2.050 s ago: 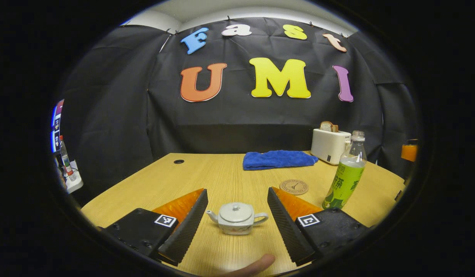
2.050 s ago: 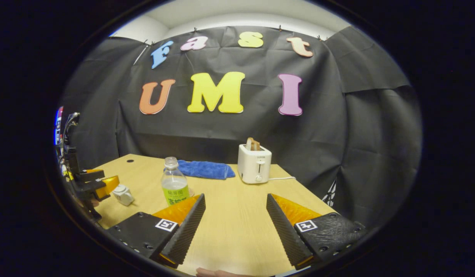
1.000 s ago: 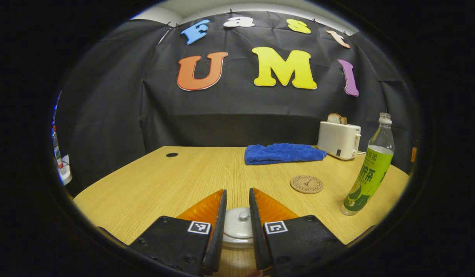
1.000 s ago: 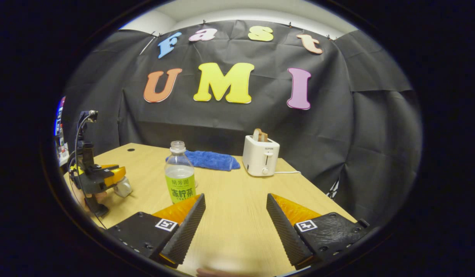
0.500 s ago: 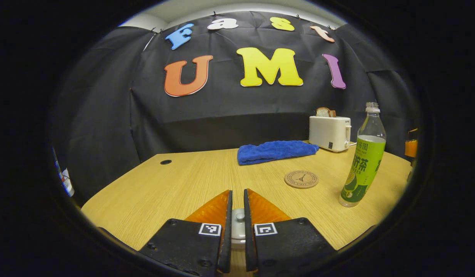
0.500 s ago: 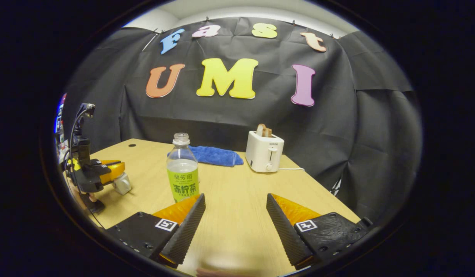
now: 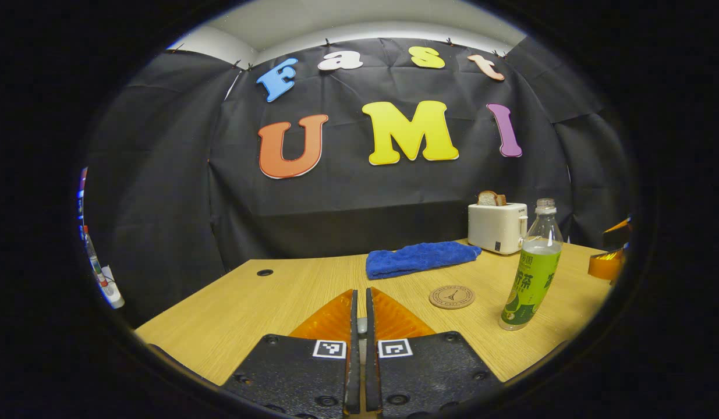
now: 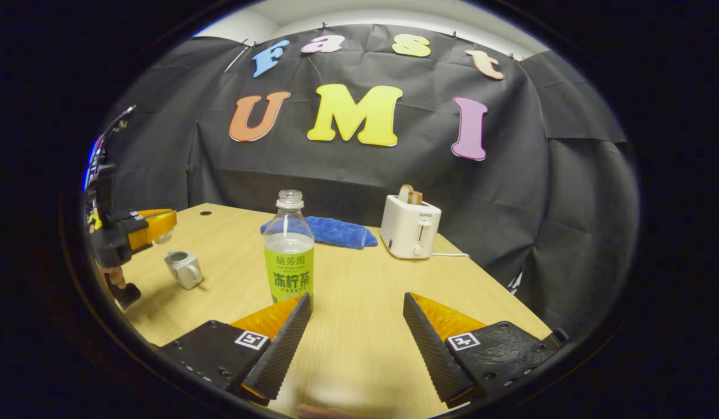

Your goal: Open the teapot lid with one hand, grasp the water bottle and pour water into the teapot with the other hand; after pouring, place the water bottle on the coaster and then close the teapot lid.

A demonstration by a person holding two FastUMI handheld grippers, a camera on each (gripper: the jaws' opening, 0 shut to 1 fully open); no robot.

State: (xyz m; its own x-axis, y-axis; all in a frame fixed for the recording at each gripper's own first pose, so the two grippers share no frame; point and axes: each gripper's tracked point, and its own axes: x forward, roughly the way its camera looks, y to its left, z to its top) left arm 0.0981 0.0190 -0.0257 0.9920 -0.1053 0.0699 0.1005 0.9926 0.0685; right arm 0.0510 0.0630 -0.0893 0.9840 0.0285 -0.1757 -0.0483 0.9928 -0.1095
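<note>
Left claw (image 7: pixel 360 326): pinched narrow on small white lid knob (image 7: pixel 362 324), lower centre.
Right claw (image 8: pixel 354 326): wide, empty.
Tip: keep lid clear of open grey teapot (image 8: pixel 183 268); centre clear green-labelled water bottle (image 8: pixel 289 256) between fingers.

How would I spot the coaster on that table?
Find the white toaster at the wooden table's far edge, then the blue cloth beside it. The coaster lies nearer, left of the bottle: a flat brown disc.

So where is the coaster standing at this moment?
In the left gripper view the coaster lies flat on the table, right of centre, between the blue towel behind it and the bottle at its right, touching neither.
</note>
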